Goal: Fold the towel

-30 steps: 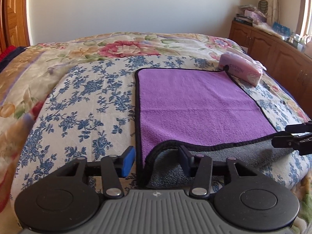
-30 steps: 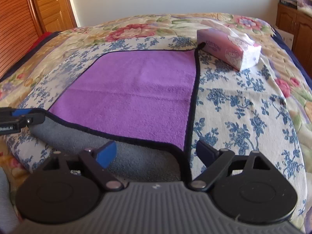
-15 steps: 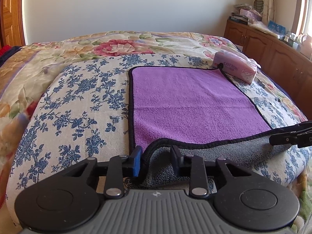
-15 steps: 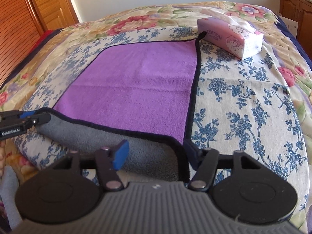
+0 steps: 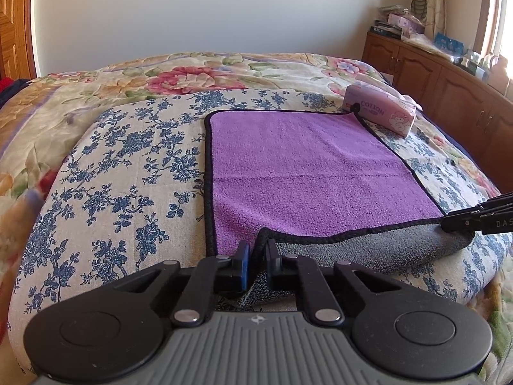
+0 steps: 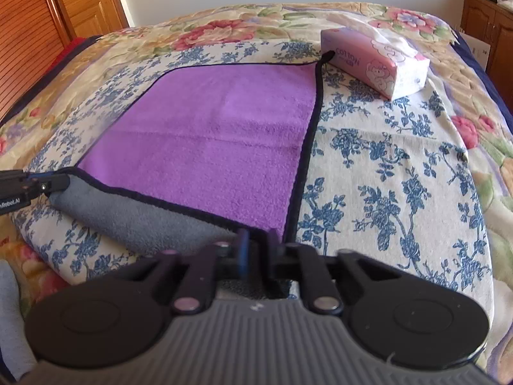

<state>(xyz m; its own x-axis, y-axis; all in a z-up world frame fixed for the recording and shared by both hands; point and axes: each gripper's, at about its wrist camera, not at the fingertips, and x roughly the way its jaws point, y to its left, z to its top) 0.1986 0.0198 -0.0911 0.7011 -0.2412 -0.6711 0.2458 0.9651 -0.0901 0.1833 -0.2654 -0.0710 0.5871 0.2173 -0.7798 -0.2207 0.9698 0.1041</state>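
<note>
left hand-held gripper [image 5: 256, 261]: black linkage arms, blue pad on one finger, silver pivot screws, two round black discs, ribbed grey housing with small emblem | right hand-held gripper [image 6: 256, 250]: same build, white "DAS" lettering on its side

Left wrist view: looked forward, low and close, from the near left corner of the purple towel [image 5: 304, 173] across the bed [image 5: 105, 166] toward the far wall. Right wrist view: looked likewise from the near right corner, angled slightly leftward toward the wooden door [image 6: 80, 0]. Shared by both: the towel, tissue box [image 5: 381, 112] and each other's gripper tips at frame edge.
</note>
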